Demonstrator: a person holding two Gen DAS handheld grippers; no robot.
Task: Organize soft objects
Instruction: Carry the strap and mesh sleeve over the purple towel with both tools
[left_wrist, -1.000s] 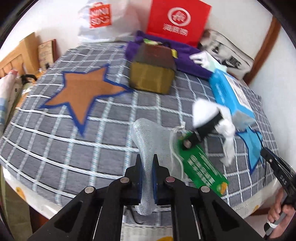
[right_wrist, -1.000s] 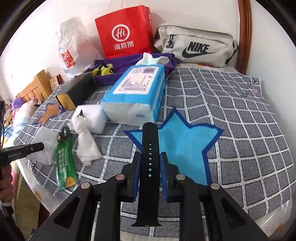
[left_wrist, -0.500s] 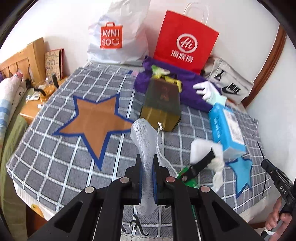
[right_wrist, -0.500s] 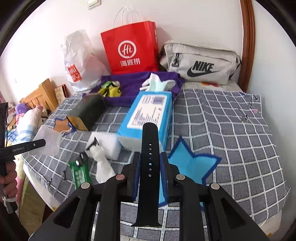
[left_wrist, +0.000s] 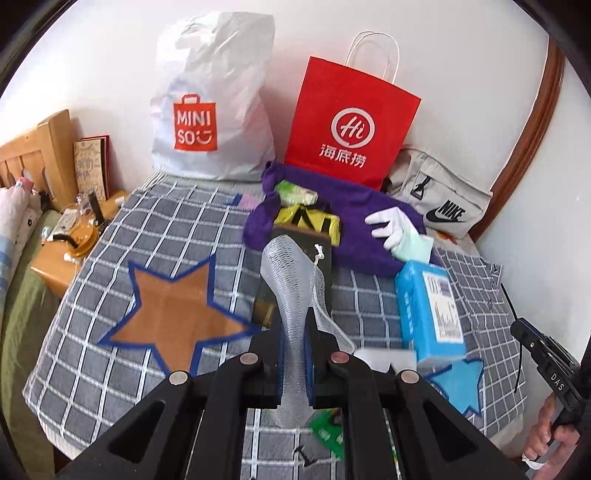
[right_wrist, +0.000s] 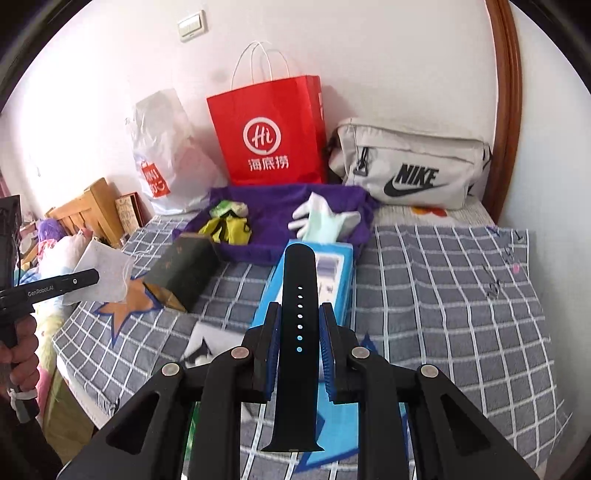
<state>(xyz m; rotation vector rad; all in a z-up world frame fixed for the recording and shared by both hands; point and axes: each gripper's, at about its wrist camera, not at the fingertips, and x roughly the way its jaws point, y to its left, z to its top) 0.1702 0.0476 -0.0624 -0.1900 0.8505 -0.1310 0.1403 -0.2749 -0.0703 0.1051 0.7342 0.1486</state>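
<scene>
Above the bed (left_wrist: 110, 350) with its grey checked cover, the left tongs (left_wrist: 295, 350) pinch a white mesh pouch (left_wrist: 291, 288), pressed flat between the blue pads, its free end standing up past the tips and a thin cord hanging from it; the right tongs (right_wrist: 299, 328) clamp a black watch strap (right_wrist: 298, 295) that stands upright between the pads and juts out both above and below them; at the head of the bed a purple cloth (right_wrist: 273, 214) carries a yellow-and-black item (right_wrist: 229, 227) and a white glove (right_wrist: 314, 218); a blue tissue pack (left_wrist: 428, 306) lies just in front of the cloth, a dark box (right_wrist: 181, 269) lies beside it near a brown star patch (left_wrist: 173, 314); against the wall stand a red paper bag (left_wrist: 351, 125), a white plastic bag (left_wrist: 214, 110) and a grey waist bag (right_wrist: 410, 166); in the right view, the person's hand (right_wrist: 22, 339) grips the left tool's handle at the left edge.
</scene>
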